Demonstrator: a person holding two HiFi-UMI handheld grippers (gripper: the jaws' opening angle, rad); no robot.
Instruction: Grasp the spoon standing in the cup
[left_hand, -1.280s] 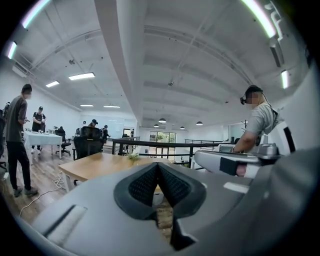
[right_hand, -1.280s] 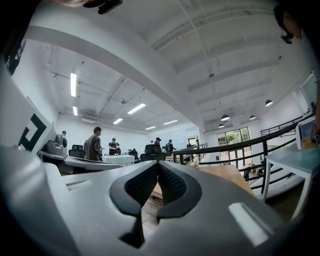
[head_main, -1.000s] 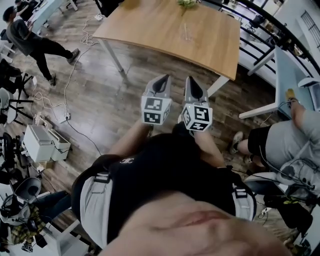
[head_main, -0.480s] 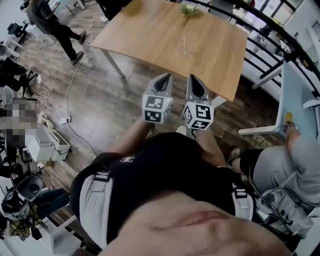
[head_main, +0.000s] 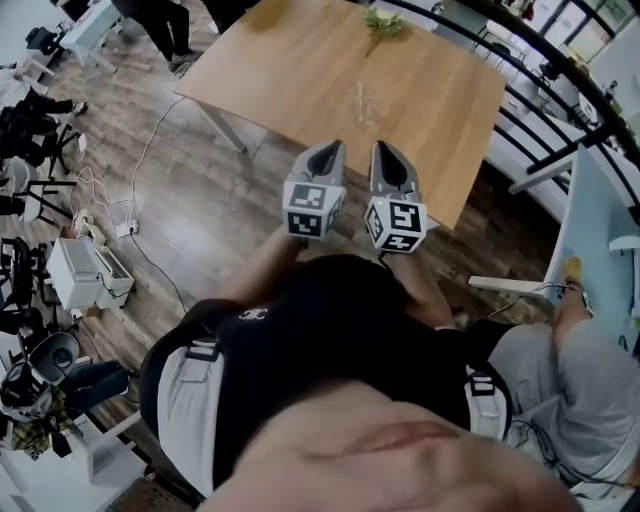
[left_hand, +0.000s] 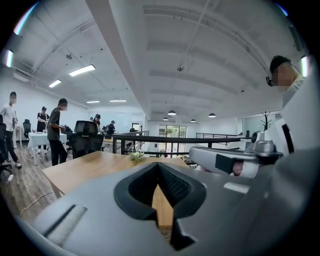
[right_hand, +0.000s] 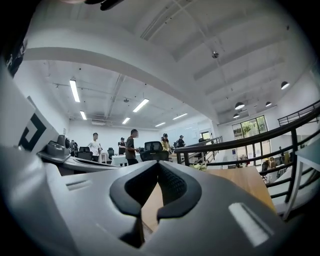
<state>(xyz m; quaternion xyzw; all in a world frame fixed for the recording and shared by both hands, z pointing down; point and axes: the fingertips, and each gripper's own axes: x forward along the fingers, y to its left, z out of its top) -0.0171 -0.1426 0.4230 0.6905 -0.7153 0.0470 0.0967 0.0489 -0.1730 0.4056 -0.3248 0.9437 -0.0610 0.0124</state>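
Note:
Far ahead on the wooden table (head_main: 300, 70) stands a small clear thing (head_main: 364, 100); it is too faint to tell a cup or spoon. A green sprig (head_main: 381, 20) lies at the table's far edge and also shows in the left gripper view as sprig (left_hand: 135, 156). I hold my left gripper (head_main: 325, 156) and right gripper (head_main: 385, 156) side by side at chest height, short of the table's near edge. Both are shut with nothing between their jaws, as the left gripper (left_hand: 159, 167) and right gripper (right_hand: 159, 165) show in their own views.
A black railing (head_main: 560, 90) runs along the right behind the table. A pale blue desk (head_main: 600, 210) and a seated person (head_main: 560, 390) are at the right. White boxes (head_main: 85, 275), cables and chairs crowd the left floor. Several people stand far left.
I have moved closer to the wooden table, which now lies nearer to both grippers. The person walking at the upper left has gone further off. Both grippers stay shut and side by side.

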